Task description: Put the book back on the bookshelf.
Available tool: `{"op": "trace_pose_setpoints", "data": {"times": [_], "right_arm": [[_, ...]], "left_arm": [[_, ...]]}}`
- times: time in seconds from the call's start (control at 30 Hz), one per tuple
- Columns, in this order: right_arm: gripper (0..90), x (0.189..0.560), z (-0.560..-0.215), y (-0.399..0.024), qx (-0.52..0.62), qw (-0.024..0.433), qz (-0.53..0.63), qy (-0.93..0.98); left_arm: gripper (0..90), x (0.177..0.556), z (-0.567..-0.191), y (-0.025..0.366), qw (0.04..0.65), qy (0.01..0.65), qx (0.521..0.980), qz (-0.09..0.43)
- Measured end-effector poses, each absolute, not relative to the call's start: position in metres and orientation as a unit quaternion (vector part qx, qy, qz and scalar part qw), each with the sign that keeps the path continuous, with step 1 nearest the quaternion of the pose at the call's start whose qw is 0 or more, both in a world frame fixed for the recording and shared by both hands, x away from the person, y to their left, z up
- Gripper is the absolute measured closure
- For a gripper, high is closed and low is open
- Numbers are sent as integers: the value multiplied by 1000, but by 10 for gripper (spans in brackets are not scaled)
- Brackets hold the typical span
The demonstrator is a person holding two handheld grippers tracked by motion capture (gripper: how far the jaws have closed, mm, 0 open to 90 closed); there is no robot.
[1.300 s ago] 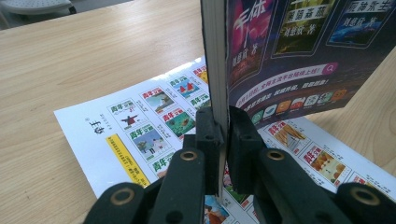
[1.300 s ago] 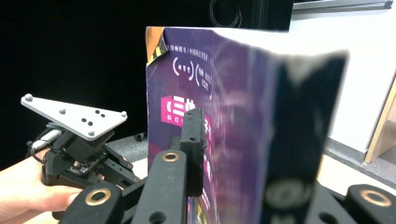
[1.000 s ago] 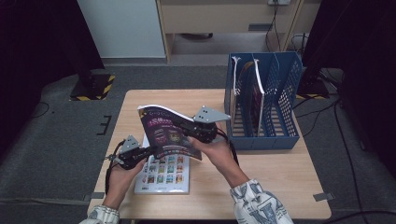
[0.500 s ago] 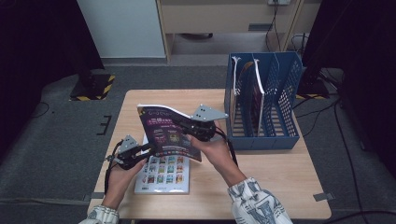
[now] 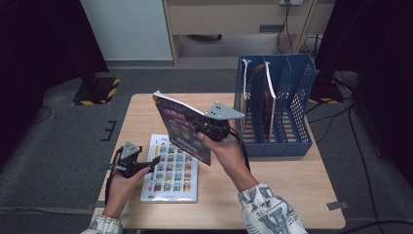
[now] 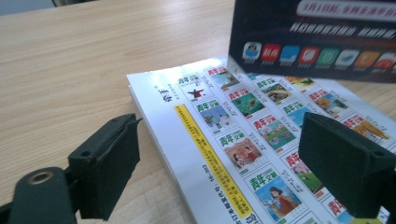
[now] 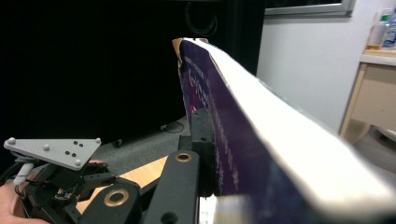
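High view. Right gripper point(image 5: 210, 132) has its jaws clamped on the purple book point(image 5: 181, 126), lifted clear of the table point(image 5: 272, 170) and tilted. The book's long axis runs from the upper left corner down toward the person's right hand point(image 5: 228, 152); cover faces the person's left, spine side low. It hangs between the flat book point(image 5: 171, 167) and the blue rack point(image 5: 277, 109). Rack already holds a few books upright in its slots. Judgement: work is partway. One book is in the air and not yet slotted, one lies on the table.

Left gripper view. Left gripper point(image 6: 233, 158) jaws have just been opening and stand wide, nothing pinched. They straddle the near corner of the flat book point(image 6: 243, 140), which lies cover up. Its long axis runs away from the camera, up and left. The lower edge of the purple book point(image 6: 317, 39) hangs above it.

Right gripper view. The purple book point(image 7: 243, 121) is seen edge-on, its page block a white band rising away from the jaws. One black pad point(image 7: 204, 149) presses its cover. Left gripper point(image 7: 60, 182) shows low, beyond.
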State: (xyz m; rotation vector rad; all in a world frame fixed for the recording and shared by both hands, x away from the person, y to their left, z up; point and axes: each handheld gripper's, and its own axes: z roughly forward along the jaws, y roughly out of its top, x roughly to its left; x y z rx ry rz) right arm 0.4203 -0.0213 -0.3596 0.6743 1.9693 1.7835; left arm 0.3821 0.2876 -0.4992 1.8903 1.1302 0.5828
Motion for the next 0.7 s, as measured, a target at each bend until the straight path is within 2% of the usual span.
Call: {"op": "trace_pose_setpoints", "data": {"times": [0.37,0.7], "right_arm": [[841,415,-357,-36,245,209,630,706],[841,405,-361,-58,252,207,638,698]], "left_arm": [[69,383,-501,285,421,448,754,232],[67,384,-502,287,418,451,753,233]]}}
